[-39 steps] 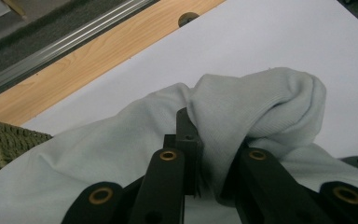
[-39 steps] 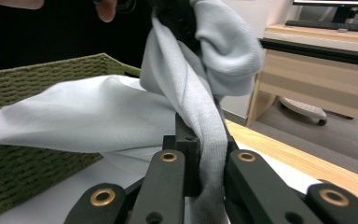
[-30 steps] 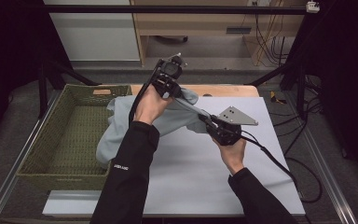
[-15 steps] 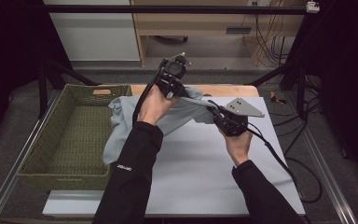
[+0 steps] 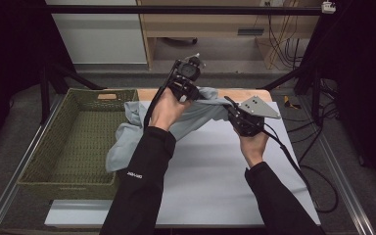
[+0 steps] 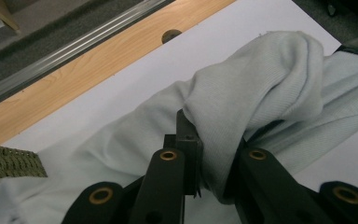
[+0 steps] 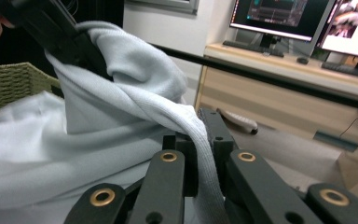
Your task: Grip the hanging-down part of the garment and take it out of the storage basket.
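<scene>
High view: pale grey-blue sweatshirt point(image 5: 186, 120) lifted over desk point(image 5: 210, 176) between both claws, tail draping into green woven basket point(image 5: 68, 147) at 9 o'clock. L claw point(image 5: 188, 95) at 12, R claw point(image 5: 235, 115) at 3.
L gripper view: L claw point(image 6: 209, 154) clamped on sweatshirt fold point(image 6: 242, 98).
R gripper view: R claw point(image 7: 204, 154) clamped on ribbed sweatshirt edge point(image 7: 168, 112); monitors point(image 7: 279, 16) at 1 o'clock.

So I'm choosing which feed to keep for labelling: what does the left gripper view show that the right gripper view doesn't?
The left gripper view alone shows the white table surface, its wooden edge with a hole, and a metal rail beyond. The right gripper view alone shows two lit monitors on a desk, a keyboard, and the other gripper's dark body at the top left. Both share the pale grey garment pinched between that view's own black fingers, plus a bit of the green woven basket.
</scene>
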Demonstrator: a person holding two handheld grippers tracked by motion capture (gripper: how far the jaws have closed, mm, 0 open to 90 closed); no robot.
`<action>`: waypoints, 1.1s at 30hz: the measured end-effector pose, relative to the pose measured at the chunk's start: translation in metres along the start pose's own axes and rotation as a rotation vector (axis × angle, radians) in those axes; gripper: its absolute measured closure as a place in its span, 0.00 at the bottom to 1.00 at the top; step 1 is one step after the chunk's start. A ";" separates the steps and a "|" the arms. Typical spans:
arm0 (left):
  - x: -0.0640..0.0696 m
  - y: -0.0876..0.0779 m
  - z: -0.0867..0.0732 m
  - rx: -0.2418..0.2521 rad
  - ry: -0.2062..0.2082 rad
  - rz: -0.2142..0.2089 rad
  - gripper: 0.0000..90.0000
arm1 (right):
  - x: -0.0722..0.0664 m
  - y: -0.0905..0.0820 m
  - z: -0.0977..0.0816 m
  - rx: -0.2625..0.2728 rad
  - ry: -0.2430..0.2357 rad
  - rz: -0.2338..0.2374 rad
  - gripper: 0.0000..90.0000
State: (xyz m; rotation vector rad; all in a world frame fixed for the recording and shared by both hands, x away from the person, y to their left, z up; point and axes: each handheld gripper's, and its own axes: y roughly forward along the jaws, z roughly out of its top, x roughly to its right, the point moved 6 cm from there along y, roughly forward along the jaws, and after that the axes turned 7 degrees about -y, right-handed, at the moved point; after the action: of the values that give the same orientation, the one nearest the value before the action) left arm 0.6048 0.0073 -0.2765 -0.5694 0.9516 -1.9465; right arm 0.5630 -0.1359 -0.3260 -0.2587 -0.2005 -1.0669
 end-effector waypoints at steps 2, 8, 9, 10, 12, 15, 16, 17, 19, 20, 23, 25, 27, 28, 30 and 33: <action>0.000 0.000 0.000 0.003 -0.003 0.001 0.92 | 0.000 0.000 0.004 0.008 -0.009 -0.006 0.97; -0.002 -0.001 -0.001 -0.003 0.003 0.011 0.92 | -0.001 0.000 0.007 0.009 -0.008 0.003 0.97; -0.003 -0.001 -0.001 -0.005 0.001 0.011 0.92 | -0.002 0.001 0.006 0.006 -0.011 0.012 0.97; -0.004 -0.002 -0.001 -0.003 0.001 0.015 0.92 | -0.004 0.001 0.004 0.003 -0.008 0.017 0.97; -0.006 -0.003 -0.002 0.000 -0.006 0.013 0.92 | -0.007 0.001 0.001 0.005 0.013 0.056 0.96; -0.007 -0.003 -0.003 0.002 0.001 0.020 0.92 | -0.014 -0.001 -0.007 0.007 0.047 0.112 0.95; -0.007 -0.003 -0.004 0.002 0.002 0.023 0.92 | -0.017 -0.003 -0.010 0.007 0.064 0.132 0.93; -0.007 -0.002 -0.004 -0.001 0.002 0.026 0.92 | -0.020 -0.004 -0.013 0.012 0.078 0.153 0.91; -0.009 0.000 -0.006 0.000 0.005 0.033 0.92 | -0.025 -0.007 -0.021 0.009 0.104 0.191 0.81; -0.009 0.001 -0.006 -0.002 0.000 0.027 0.92 | -0.028 -0.009 -0.023 0.017 0.116 0.198 0.74; -0.013 0.003 -0.009 -0.003 0.004 0.030 0.92 | -0.034 -0.015 -0.030 0.023 0.145 0.247 0.50; -0.014 0.004 -0.010 0.001 -0.006 0.026 0.92 | -0.036 -0.022 -0.033 0.023 0.152 0.264 0.35; -0.015 0.004 -0.011 0.000 -0.005 0.029 0.92 | -0.035 -0.031 -0.034 0.032 0.157 0.272 0.20; -0.015 0.004 -0.012 0.004 -0.003 0.029 0.92 | -0.033 -0.036 -0.035 0.031 0.172 0.275 0.14; -0.015 0.004 -0.013 0.004 0.000 0.015 0.92 | -0.029 -0.046 -0.036 0.031 0.179 0.269 0.09; -0.015 0.004 -0.015 0.007 0.004 0.011 0.92 | -0.021 -0.060 -0.041 0.038 0.191 0.248 0.04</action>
State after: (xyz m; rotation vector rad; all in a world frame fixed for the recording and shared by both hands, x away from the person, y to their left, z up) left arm 0.6041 0.0244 -0.2887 -0.5552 0.9486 -1.9414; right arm 0.5018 -0.1585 -0.3645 -0.1418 -0.0160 -0.8347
